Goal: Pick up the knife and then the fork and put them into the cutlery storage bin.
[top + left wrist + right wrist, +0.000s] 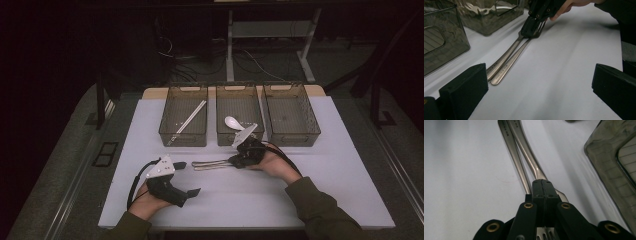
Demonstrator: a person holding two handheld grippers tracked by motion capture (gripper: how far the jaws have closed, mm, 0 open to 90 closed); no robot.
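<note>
Right gripper view: our right gripper (541,188) has jaws pressed together, pinching one of two slim steel forks (522,152) at the neck, on white table (300,195). Stiff, light, slippery; neck grip is good. Left gripper (539,85) is spread, idle. Middle smoky plastic bin (239,137) w/ white spoon (233,122) is near.

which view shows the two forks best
The left gripper view: both forks lie whole, handles to tines, under the shut right gripper. The right gripper view shows their handles close; the high view shows them small.
</note>
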